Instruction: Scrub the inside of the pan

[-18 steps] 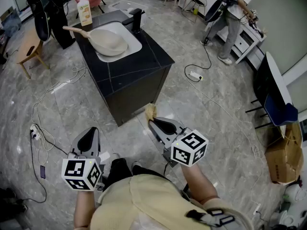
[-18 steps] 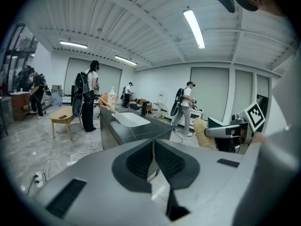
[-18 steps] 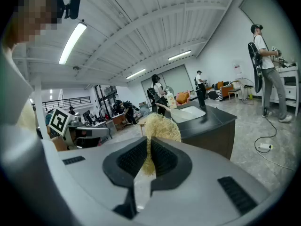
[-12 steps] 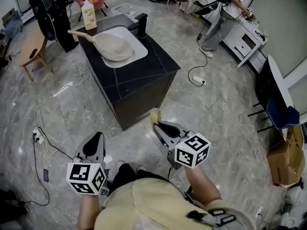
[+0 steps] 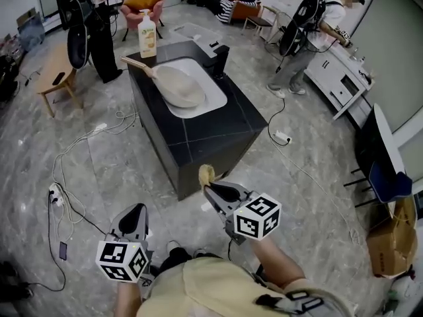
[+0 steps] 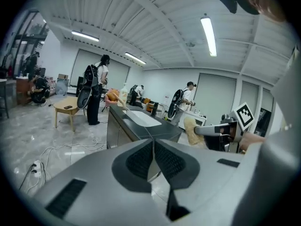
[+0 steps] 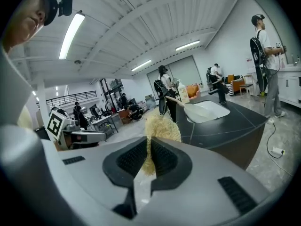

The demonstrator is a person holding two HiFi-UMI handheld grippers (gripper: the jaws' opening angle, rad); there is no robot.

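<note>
The pan (image 5: 180, 86) lay in the white sink (image 5: 213, 102) of the black bench (image 5: 221, 127), its handle pointing toward a soap bottle (image 5: 147, 43). Well apart from it, over the floor, the right gripper (image 5: 210, 189) was clamped on a yellowish scrubbing pad (image 5: 206, 174). The left gripper (image 5: 135, 211) had its jaws pressed together with nothing between them.

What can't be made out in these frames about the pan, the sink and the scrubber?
- Inside of the pan: too small in the head view to tell clean from dirty, and the right gripper view sees it at a shallow angle.
- Bottom of the sink: mostly hidden under the pan in the head view.
- Label on the bottle: too small to read.
- Lower part of the scrubber: hidden between the pads of the right gripper.
</note>
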